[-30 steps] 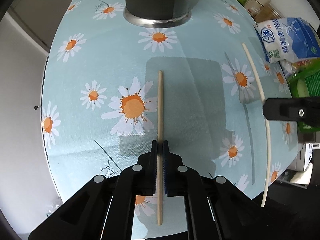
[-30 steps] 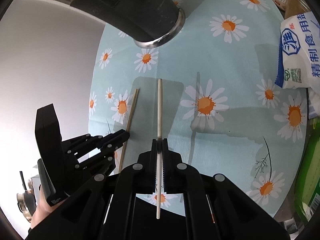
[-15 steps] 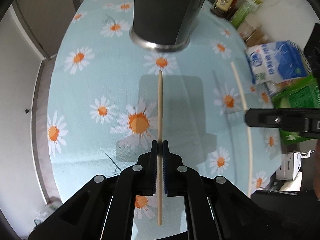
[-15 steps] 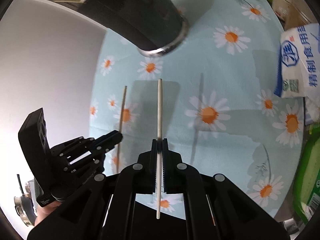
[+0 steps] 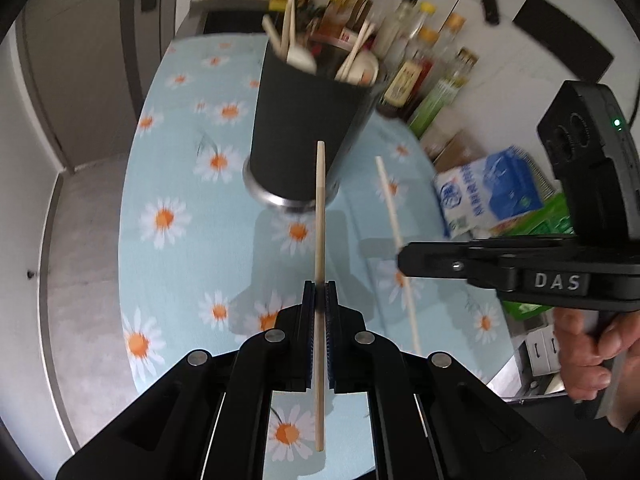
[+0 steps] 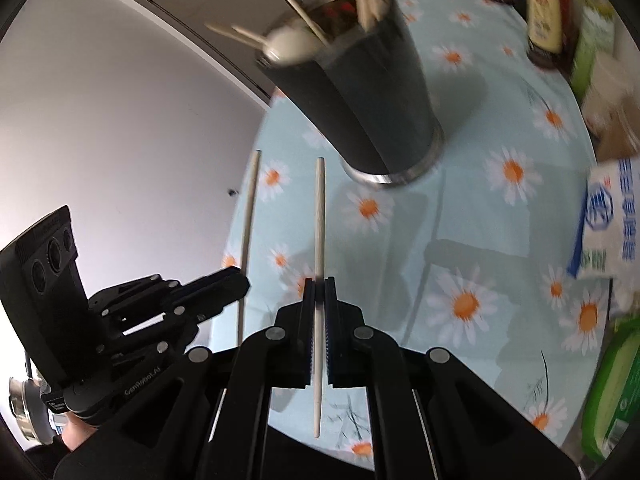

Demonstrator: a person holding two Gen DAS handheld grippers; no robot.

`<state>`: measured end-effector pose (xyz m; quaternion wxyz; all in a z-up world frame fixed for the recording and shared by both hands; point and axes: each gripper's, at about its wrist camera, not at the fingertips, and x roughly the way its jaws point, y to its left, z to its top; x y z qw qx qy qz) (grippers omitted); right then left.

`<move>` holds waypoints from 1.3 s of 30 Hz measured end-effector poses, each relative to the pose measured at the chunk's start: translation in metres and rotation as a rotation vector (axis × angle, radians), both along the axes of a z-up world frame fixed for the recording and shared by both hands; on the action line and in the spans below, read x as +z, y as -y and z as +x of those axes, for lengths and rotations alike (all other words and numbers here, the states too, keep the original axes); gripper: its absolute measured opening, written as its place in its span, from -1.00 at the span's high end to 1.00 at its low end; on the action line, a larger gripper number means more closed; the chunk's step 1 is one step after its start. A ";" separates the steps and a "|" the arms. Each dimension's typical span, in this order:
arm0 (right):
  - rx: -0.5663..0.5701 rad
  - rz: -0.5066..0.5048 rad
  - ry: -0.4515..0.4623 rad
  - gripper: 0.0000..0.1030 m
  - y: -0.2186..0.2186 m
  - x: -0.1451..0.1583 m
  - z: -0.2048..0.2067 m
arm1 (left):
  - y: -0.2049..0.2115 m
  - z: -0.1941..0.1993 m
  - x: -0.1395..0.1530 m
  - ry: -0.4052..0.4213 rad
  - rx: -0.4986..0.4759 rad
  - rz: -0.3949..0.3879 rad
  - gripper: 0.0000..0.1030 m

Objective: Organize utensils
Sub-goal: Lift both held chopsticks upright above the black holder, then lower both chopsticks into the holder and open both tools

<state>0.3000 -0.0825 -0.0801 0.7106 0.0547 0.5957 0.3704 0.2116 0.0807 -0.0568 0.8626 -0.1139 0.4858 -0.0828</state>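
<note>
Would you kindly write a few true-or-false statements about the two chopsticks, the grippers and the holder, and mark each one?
1. The left gripper is shut on a wooden chopstick. True.
2. The right gripper is open and holds nothing. False: it is shut on a white chopstick.
3. The dark utensil holder is empty. False: chopsticks and a white spoon already stand in it.
4. The holder stands upright on the daisy-print tablecloth. True.
5. Both chopsticks lie flat on the tablecloth. False: each is clamped in a gripper, and shadows show beneath them.
</note>
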 end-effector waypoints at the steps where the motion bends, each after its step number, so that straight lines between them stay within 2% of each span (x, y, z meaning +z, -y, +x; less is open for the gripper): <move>1: -0.005 0.013 0.012 0.90 -0.001 0.004 0.001 | -0.001 0.001 0.005 0.019 -0.005 -0.005 0.93; 7: -0.040 0.119 0.147 0.89 -0.003 0.041 0.011 | -0.010 0.008 0.034 0.129 -0.031 -0.038 0.93; 13: -0.079 0.201 0.243 0.89 -0.003 0.070 0.023 | -0.016 0.018 0.068 0.252 -0.057 -0.059 0.93; 23: -0.115 0.284 0.424 0.89 -0.001 0.115 0.036 | -0.024 0.041 0.110 0.419 -0.076 -0.079 0.93; 30: -0.142 0.323 0.486 0.89 0.000 0.127 0.050 | -0.035 0.057 0.124 0.491 -0.061 -0.109 0.93; 33: -0.149 0.339 0.537 0.89 0.000 0.135 0.054 | -0.040 0.063 0.129 0.536 -0.058 -0.119 0.93; 39: -0.183 0.382 0.582 0.89 0.003 0.141 0.070 | -0.044 0.069 0.136 0.637 -0.059 -0.150 0.93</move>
